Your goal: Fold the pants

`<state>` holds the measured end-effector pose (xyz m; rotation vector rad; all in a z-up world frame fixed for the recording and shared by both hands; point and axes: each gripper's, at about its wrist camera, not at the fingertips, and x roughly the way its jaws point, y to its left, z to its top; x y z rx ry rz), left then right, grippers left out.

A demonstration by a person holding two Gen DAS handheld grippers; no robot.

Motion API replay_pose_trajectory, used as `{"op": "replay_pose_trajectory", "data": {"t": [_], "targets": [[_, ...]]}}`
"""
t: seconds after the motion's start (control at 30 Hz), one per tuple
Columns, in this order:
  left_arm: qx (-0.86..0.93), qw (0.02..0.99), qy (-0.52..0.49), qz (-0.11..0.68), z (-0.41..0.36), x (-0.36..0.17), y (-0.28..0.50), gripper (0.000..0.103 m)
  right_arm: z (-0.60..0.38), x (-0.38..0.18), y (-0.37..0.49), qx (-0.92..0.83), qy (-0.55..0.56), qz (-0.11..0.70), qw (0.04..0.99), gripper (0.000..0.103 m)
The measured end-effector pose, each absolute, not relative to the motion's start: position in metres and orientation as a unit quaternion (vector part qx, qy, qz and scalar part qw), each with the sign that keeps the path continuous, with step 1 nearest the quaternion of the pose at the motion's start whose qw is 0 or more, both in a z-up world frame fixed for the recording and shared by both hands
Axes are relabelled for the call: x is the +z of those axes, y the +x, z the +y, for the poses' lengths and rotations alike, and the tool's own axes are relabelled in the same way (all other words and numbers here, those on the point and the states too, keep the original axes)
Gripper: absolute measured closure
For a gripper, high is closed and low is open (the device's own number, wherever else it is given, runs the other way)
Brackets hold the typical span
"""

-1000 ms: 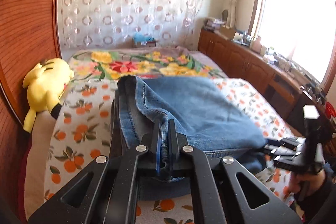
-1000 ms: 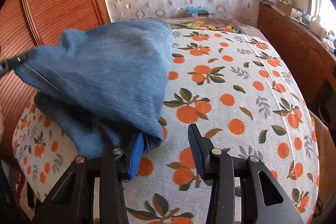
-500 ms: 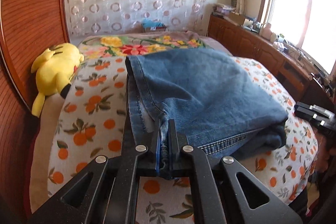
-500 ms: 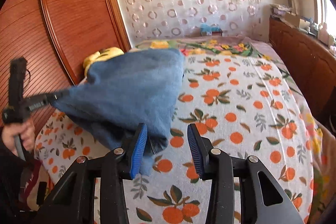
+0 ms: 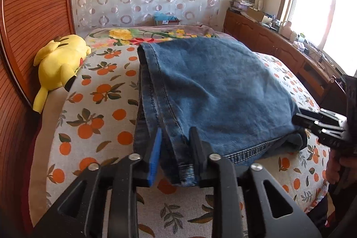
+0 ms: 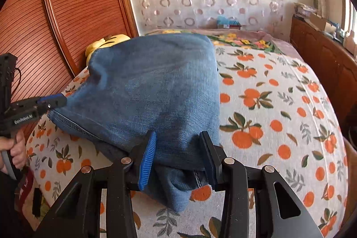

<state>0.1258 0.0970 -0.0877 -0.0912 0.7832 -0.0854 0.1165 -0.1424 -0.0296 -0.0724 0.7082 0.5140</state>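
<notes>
Blue jeans point(image 5: 214, 90) lie folded in a thick stack on the orange-print bedspread point(image 5: 100, 104). My left gripper point(image 5: 175, 148) is at the stack's near left corner. Its jaws are opening, and the stitched hem edge lies loose between them, against the right finger. In the right wrist view the jeans point(image 6: 156, 86) fill the middle and my right gripper point(image 6: 177, 148) is open, straddling the bulky near corner without squeezing it. The left gripper point(image 6: 62, 100) shows at the stack's left edge. The right gripper point(image 5: 297, 121) shows at the right edge.
A yellow plush toy point(image 5: 60, 59) lies by the ribbed wooden panel point(image 5: 33, 15) on the left. Wooden cabinets point(image 5: 267, 41) with clutter run under the window on the right. A flowered blanket point(image 5: 142, 35) covers the far end of the bed. A hand point(image 6: 13, 148) holds the left gripper's handle.
The left gripper lowered the jeans' edge onto the bed, then its jaws parted and released the hem. The right gripper came forward, so the denim corner now sits between its fingers.
</notes>
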Motion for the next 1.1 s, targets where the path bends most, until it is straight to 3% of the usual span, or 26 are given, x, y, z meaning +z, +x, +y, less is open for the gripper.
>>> {"op": "replay_pose_trajectory", "data": {"t": [0.07,0.73,0.8,0.93,1.0,1.1], "targets": [[-0.041,0.926,-0.045,0.373,0.099,-0.082,0.129,0.059,-0.145,-0.036,0.12,0.246,-0.034,0.348,0.904,0.062],[-0.016,0.918,-0.027,0.394,0.118,-0.084,0.242,0.058,-0.129,-0.049,0.091,0.228,-0.073,0.316,0.918,0.062],[-0.001,0.919,-0.011,0.394,0.118,-0.084,0.248,0.062,-0.13,-0.049,0.089,0.228,-0.072,0.314,0.919,0.062],[-0.003,0.92,0.001,0.393,0.117,-0.084,0.255,0.092,-0.132,-0.049,0.088,0.23,-0.066,0.313,0.919,0.061],[-0.006,0.92,-0.005,0.393,0.119,-0.084,0.259,0.098,-0.132,-0.049,0.089,0.23,-0.066,0.313,0.919,0.061],[0.005,0.925,0.003,0.379,0.119,-0.078,0.262,0.099,-0.131,-0.048,0.088,0.229,-0.065,0.313,0.919,0.061]]}}
